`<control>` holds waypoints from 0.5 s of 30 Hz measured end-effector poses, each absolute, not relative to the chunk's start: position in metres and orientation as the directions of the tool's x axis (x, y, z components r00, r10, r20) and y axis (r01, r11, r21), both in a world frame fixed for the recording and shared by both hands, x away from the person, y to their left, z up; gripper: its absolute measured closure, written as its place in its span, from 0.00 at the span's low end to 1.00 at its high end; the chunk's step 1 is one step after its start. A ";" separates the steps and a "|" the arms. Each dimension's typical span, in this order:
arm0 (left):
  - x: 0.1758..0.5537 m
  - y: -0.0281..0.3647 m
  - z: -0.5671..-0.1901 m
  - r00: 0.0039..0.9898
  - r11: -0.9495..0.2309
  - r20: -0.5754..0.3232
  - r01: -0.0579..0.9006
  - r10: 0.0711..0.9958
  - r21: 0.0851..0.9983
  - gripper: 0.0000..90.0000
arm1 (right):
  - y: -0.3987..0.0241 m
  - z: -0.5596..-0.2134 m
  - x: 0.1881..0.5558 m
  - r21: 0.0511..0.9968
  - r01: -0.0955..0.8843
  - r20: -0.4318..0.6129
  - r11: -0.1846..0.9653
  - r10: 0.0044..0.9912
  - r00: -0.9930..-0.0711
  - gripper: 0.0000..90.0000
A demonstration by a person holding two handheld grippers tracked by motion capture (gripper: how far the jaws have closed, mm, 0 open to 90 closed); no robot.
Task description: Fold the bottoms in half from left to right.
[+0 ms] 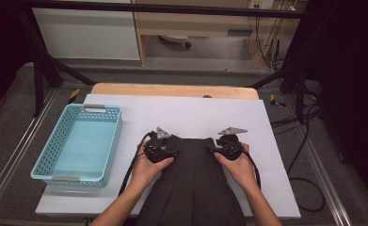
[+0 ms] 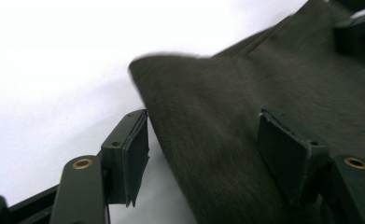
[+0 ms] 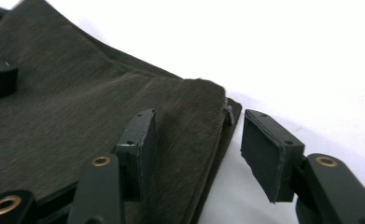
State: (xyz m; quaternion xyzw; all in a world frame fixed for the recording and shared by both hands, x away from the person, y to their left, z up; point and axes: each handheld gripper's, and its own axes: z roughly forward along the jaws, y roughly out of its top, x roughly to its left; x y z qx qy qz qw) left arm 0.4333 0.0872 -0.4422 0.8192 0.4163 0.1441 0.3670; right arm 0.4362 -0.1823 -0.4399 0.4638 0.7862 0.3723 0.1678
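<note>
- Holding your left gripper (image 1: 172, 151) half open, you straddle the dark pleated skirt's (image 1: 193, 188) corner, ungripped.
- Your right gripper (image 1: 213, 149) gapes likewise, pads clear.

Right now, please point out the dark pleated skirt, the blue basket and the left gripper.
dark pleated skirt (image 1: 191, 188), high view, middle pleats.
blue basket (image 1: 115, 136), high view, right wall.
left gripper (image 2: 203, 154), left gripper view, gap between open jaws.

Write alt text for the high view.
A person's two hands hold the left gripper and right gripper, jaws open, at the top corners of a dark pleated skirt on a white table; a blue perforated basket sits left.
</note>
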 end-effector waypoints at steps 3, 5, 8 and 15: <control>0.436 0.087 -0.447 0.608 -0.384 -0.078 0.589 0.790 0.711 0.37 | -0.183 -0.443 0.439 0.741 0.606 0.083 0.290 0.856 -0.511 0.48; 0.438 0.087 -0.451 0.606 -0.376 -0.082 0.588 0.791 0.716 0.37 | -0.184 -0.447 0.442 0.739 0.607 0.082 0.293 0.855 -0.512 0.46; 0.438 0.086 -0.451 0.613 -0.382 -0.074 0.578 0.787 0.721 0.39 | -0.183 -0.452 0.446 0.737 0.607 0.080 0.298 0.852 -0.517 0.45; 0.437 0.084 -0.452 0.630 -0.380 -0.093 0.573 0.771 0.726 0.57 | -0.181 -0.456 0.454 0.741 0.608 0.096 0.285 0.851 -0.516 0.41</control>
